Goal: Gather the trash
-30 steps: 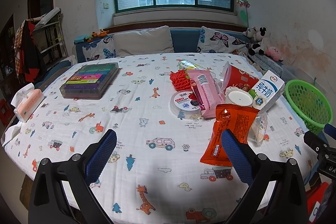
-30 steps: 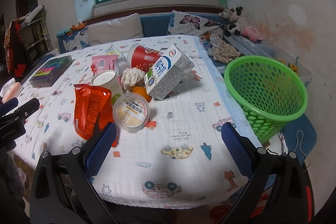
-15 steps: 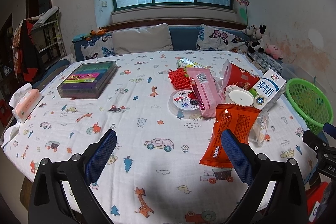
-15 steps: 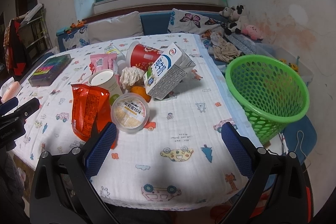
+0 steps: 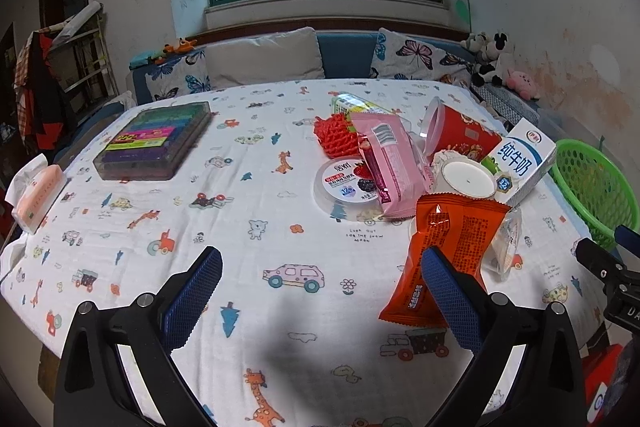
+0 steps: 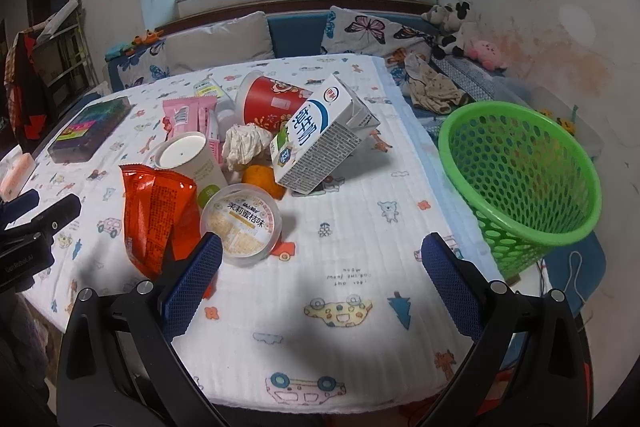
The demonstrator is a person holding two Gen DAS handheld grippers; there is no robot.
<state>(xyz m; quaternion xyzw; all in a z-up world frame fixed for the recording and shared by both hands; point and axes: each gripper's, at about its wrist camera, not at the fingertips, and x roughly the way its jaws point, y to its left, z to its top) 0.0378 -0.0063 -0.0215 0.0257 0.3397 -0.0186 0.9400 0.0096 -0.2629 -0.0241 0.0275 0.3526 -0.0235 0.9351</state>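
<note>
A pile of trash lies on the printed tablecloth: an orange snack bag (image 5: 444, 247) (image 6: 156, 211), a milk carton (image 5: 520, 163) (image 6: 320, 139), a red paper cup (image 5: 460, 135) (image 6: 276, 103), a pink wrapper (image 5: 392, 163), a round yogurt lid (image 5: 344, 183), a clear dessert cup (image 6: 242, 221), a white cup (image 6: 188, 159), crumpled tissue (image 6: 244, 143) and an orange (image 6: 262, 179). A green mesh basket (image 6: 516, 175) (image 5: 592, 183) stands off the table's right edge. My left gripper (image 5: 320, 291) is open and empty, near the orange bag. My right gripper (image 6: 320, 283) is open and empty, in front of the dessert cup.
A box of coloured pens (image 5: 156, 139) lies at the table's far left, a tissue pack (image 5: 38, 195) at the left edge. A sofa with butterfly cushions (image 5: 416, 55) and plush toys (image 5: 488, 59) lines the back under the window. A blue stool (image 6: 576, 267) sits under the basket.
Both grippers have shifted slightly; the views drifted a little toward the trash pile. Nothing was taken hold of.
</note>
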